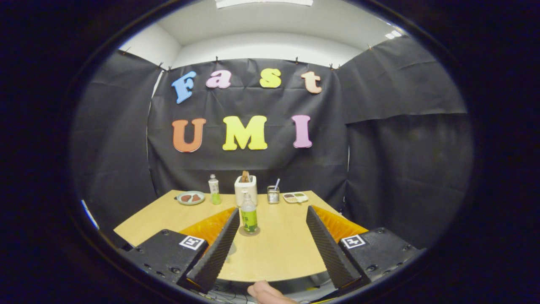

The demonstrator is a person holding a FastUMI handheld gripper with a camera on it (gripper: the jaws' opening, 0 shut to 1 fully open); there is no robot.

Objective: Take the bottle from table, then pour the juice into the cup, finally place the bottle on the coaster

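Observation:
A clear bottle (249,216) with a green label and pale cap stands upright on a round grey coaster (249,231) on the wooden table (278,253). My gripper (273,209) is open, with its fingers spread wide. The bottle is between the fingers, close to the left fingertip (234,213), and neither finger touches it. A faint greyish round shape (230,249) shows beside the left finger; I cannot tell what it is. At the table's far side stands a small cup (273,195) with a stick in it.
Along the back of the table are a plate (190,197) with brown pieces, a second small bottle (214,190), a white toaster (246,190) and a small white tray (295,197). A person's fingertip (265,293) shows below the table's near edge.

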